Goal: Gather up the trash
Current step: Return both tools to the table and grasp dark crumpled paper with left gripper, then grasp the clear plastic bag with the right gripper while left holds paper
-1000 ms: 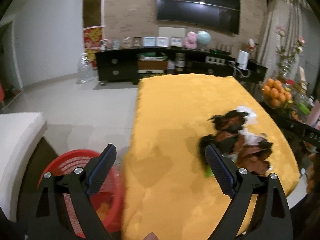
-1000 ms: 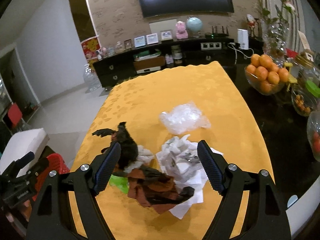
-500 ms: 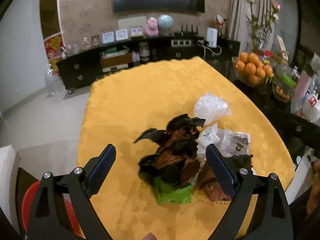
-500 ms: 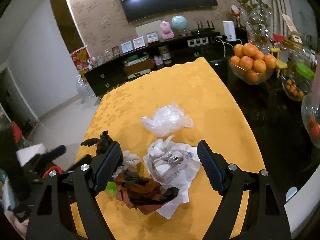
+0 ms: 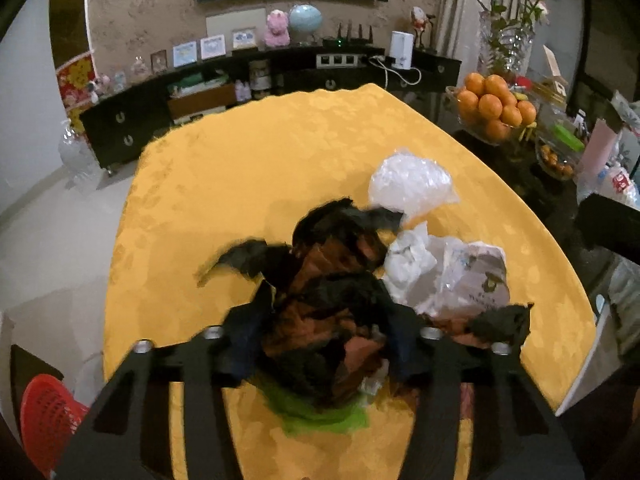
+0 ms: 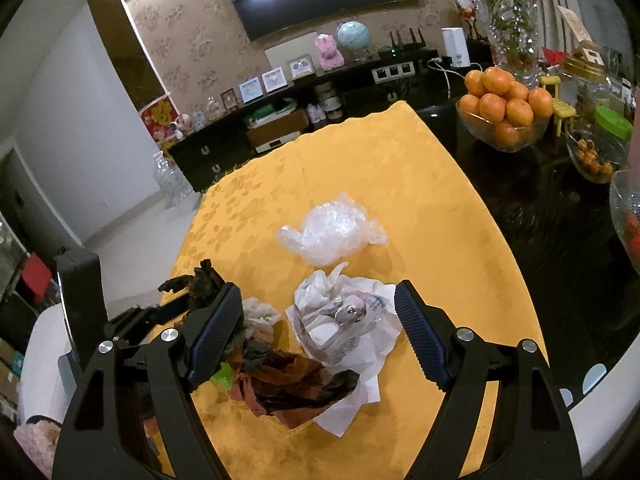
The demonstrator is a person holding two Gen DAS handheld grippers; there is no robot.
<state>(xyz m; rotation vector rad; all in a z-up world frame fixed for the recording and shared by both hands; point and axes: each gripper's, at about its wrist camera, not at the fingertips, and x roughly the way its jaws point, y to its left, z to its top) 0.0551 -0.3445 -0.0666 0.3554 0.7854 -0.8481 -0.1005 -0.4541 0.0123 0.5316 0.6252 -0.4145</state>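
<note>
A heap of trash lies on the yellow tablecloth (image 5: 256, 168): a dark brown and black crumpled wrapper (image 5: 332, 300), a green scrap (image 5: 320, 416), crumpled white paper (image 5: 452, 276) and a clear plastic bag (image 5: 412, 188). My left gripper (image 5: 328, 328) has its fingers down on both sides of the dark wrapper, closing in on it; motion blur hides the contact. My right gripper (image 6: 320, 332) is open above the white paper (image 6: 344, 320), with the dark wrapper (image 6: 280, 380) by its left finger and the plastic bag (image 6: 332, 232) beyond.
A red basket (image 5: 48, 416) stands on the floor at the table's left front. A bowl of oranges (image 6: 504, 108), jars and a vase crowd the dark tabletop on the right. A black TV cabinet (image 5: 200, 100) runs along the far wall.
My left gripper swung from the red basket side to the trash heap, dropped onto the dark wrapper and narrowed its jaws. My right gripper stayed open over the white paper, drifting slightly.
</note>
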